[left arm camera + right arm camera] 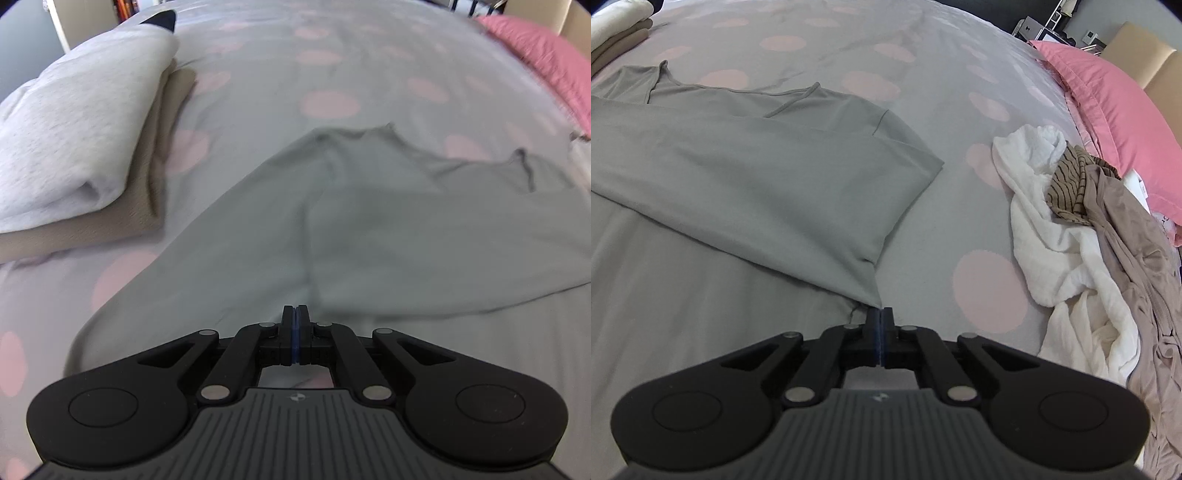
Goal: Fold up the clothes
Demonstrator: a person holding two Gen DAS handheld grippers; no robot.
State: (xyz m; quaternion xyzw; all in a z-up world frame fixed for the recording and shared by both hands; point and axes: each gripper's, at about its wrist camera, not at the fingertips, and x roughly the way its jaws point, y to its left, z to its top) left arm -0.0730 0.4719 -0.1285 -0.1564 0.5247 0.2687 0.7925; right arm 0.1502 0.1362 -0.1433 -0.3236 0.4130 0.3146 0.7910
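Both my tongs pinch the grey-green jersey top.
My left gripper and right gripper clamp fully shut on its hem; crumpled white cloth at 2 o'clock.

No legible text, label, brand name or number found in either view. Small round two-tone emblem seen on ribbed grey housing of left gripper, no letters in it. Similar small emblem seen on housing of right gripper, too blurred to be read. White tag noted beside pink pillow, faint reddish marks on it, not readable. Boxes and devices at far edge too small for any print to be made out.
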